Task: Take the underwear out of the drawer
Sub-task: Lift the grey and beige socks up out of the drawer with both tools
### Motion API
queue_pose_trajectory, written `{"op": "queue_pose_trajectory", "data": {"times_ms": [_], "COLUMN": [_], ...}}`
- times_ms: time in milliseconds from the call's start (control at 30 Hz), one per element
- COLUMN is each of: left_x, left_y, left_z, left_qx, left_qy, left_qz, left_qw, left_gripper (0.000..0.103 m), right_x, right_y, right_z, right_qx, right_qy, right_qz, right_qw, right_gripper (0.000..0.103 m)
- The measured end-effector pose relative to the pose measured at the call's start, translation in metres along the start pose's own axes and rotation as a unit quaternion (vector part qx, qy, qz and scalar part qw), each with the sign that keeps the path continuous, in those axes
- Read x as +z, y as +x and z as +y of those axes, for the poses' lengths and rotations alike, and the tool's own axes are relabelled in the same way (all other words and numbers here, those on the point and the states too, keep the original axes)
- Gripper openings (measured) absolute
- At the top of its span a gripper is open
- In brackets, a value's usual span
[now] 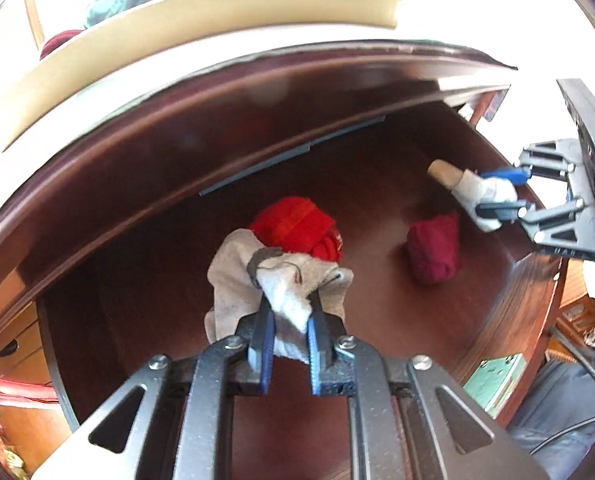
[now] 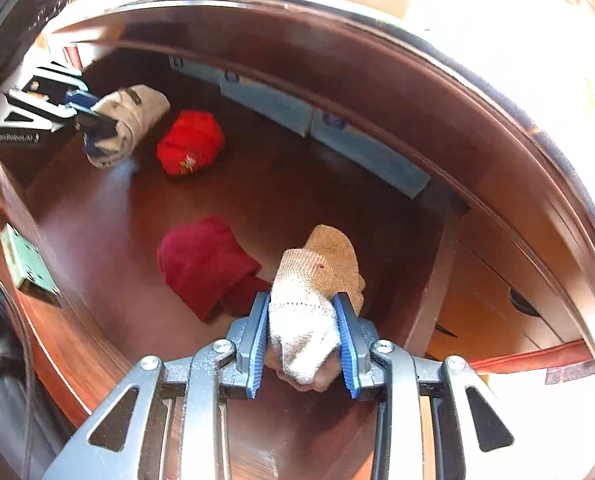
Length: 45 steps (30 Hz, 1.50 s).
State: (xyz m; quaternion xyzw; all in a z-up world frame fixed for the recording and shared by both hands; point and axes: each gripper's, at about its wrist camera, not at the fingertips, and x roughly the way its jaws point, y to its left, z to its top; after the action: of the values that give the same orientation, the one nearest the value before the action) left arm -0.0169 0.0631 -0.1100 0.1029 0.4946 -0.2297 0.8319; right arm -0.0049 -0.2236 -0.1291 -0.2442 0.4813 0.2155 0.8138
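I look down into an open dark wooden drawer. My left gripper is shut on a grey-white bundle of cloth, which hangs above the drawer floor. My right gripper is shut on a tan and white bundle, also lifted. On the floor lie a bright red rolled piece and a dark red one. The right wrist view shows the same drawer with the bright red piece, the dark red piece, and the left gripper holding its grey bundle at upper left.
The desk edge overhangs the drawer's back. A cream tray above it holds green and red fabric items. Pale blue flat packets line the drawer's back wall. A green metal plate sits on the drawer front.
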Motion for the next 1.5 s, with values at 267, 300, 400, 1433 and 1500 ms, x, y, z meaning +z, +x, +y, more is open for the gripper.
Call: {"op": "queue_pose_trajectory", "data": {"times_ms": [267, 300, 400, 1433, 1500], "left_x": [-0.007, -0.008, -0.009, -0.037, -0.038], "left_y": [-0.032, -0.034, -0.044, -0.090, -0.091], "left_z": [0.005, 0.005, 0.002, 0.009, 0.009], "left_qx": [-0.001, 0.000, 0.006, 0.053, 0.056], "left_qy": [-0.010, -0.008, -0.002, -0.016, -0.018], "left_qz": [-0.029, -0.032, -0.041, -0.157, -0.161], "left_qw": [0.9995, 0.9995, 0.9991, 0.9860, 0.9852], "left_gripper": [0.012, 0.012, 0.012, 0.012, 0.012], "right_x": [0.007, 0.009, 0.012, -0.004, -0.005], "right_y": [-0.022, -0.024, -0.032, -0.075, -0.076], "right_z": [0.004, 0.004, 0.007, 0.011, 0.011], "right_qx": [0.029, 0.033, 0.042, 0.041, 0.041], "right_qy": [0.031, 0.033, 0.037, 0.018, 0.018], "right_qz": [-0.082, -0.090, -0.110, -0.240, -0.246], "right_qw": [0.996, 0.995, 0.992, 0.970, 0.968], "right_gripper": [0.034, 0.034, 0.034, 0.034, 0.034]}}
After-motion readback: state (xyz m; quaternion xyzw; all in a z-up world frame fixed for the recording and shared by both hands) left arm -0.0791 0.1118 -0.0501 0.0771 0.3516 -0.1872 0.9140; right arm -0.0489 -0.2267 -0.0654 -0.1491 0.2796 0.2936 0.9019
